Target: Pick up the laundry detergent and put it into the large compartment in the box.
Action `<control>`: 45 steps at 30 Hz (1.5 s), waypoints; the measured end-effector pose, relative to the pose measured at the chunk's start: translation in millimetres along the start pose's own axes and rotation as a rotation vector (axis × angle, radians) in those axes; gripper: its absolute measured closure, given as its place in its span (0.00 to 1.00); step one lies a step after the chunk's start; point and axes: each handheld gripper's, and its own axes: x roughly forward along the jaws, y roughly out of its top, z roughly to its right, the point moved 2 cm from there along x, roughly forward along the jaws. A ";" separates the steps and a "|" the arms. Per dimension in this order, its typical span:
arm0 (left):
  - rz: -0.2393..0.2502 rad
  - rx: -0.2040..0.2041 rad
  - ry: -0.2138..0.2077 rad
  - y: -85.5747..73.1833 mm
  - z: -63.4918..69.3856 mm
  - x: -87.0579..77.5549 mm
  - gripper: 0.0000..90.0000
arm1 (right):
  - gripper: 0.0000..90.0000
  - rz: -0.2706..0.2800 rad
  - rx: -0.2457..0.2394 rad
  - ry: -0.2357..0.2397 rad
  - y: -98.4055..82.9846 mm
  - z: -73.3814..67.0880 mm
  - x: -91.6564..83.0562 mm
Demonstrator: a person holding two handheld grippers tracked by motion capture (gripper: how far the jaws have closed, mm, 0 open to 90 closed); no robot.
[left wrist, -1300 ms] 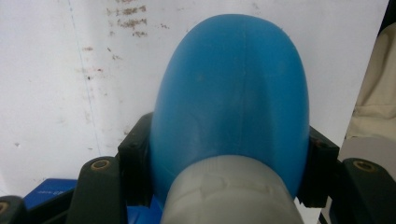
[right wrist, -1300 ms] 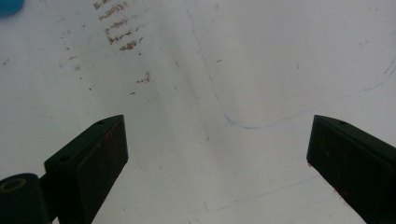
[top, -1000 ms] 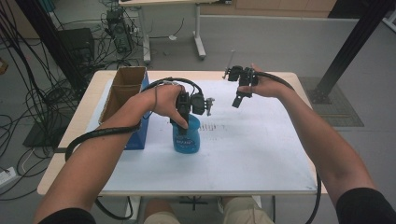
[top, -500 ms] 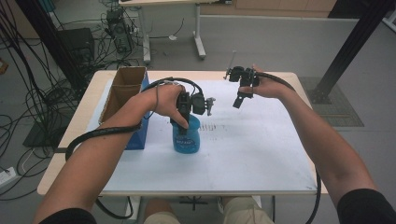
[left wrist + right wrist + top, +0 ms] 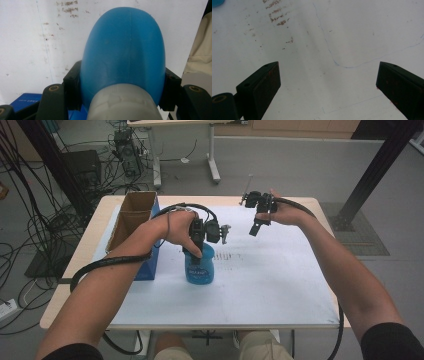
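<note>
Left tongs point(image 5: 122, 100) clamp a smooth, rounded blue plastic bottle point(image 5: 123, 55) with grey cap; label unreadable. Right tongs point(image 5: 327, 85) gape wide, empty, above the stained white worktop point(image 5: 352, 32).

**Lighting and picture quality**

High view: even, diffuse room light, moderately bright; soft faint shadows under the forearms on the white table cover point(image 5: 280, 285); mild softness overall, floor beyond the far edge dimmer. Left gripper view: blue bottle point(image 5: 125, 52) very close, smooth sheen, no hard glare; its grey cap point(image 5: 123, 105) at the bottom edge blurred. Right gripper view: cover bright, slightly washed out; a soft grey shadow band runs diagonally; black jaws dark, little detail.
</note>
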 end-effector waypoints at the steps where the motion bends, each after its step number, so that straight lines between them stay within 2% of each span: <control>1: 0.000 0.001 0.000 -0.1 -0.1 -0.1 0.41 | 0.06 -0.002 0.001 -0.001 0.6 -0.4 -0.3; 21: -0.010 -0.010 -0.002 2.5 -0.7 0.0 0.42 | 0.06 -0.007 0.001 -0.007 -1.1 -1.3 -3.4; 25: -0.008 -0.022 -0.006 1.0 -1.1 -0.2 0.42 | 0.06 -0.008 0.002 -0.006 0.4 -2.9 -1.9; 30: -0.014 -0.067 -0.035 -2.6 -5.0 -3.5 0.42 | 0.06 -0.016 0.000 -0.006 2.4 -5.5 -1.2; 34: -0.015 -0.088 -0.028 -3.6 0.0 -17.9 0.42 | 0.06 -0.013 0.009 -0.010 1.3 -7.7 -3.5; 39: -0.020 -0.135 -0.025 -4.0 4.2 -50.9 0.41 | 0.07 -0.009 0.004 -0.015 1.0 -12.3 -7.6; 43: 0.013 -0.227 -0.031 -11.3 1.8 -89.5 0.41 | 0.07 0.000 0.000 -0.022 -0.4 -16.1 -12.5; 45: 0.028 -0.274 -0.021 -14.7 2.7 -111.3 0.42 | 0.07 0.008 0.001 -0.024 -2.1 -17.6 -15.0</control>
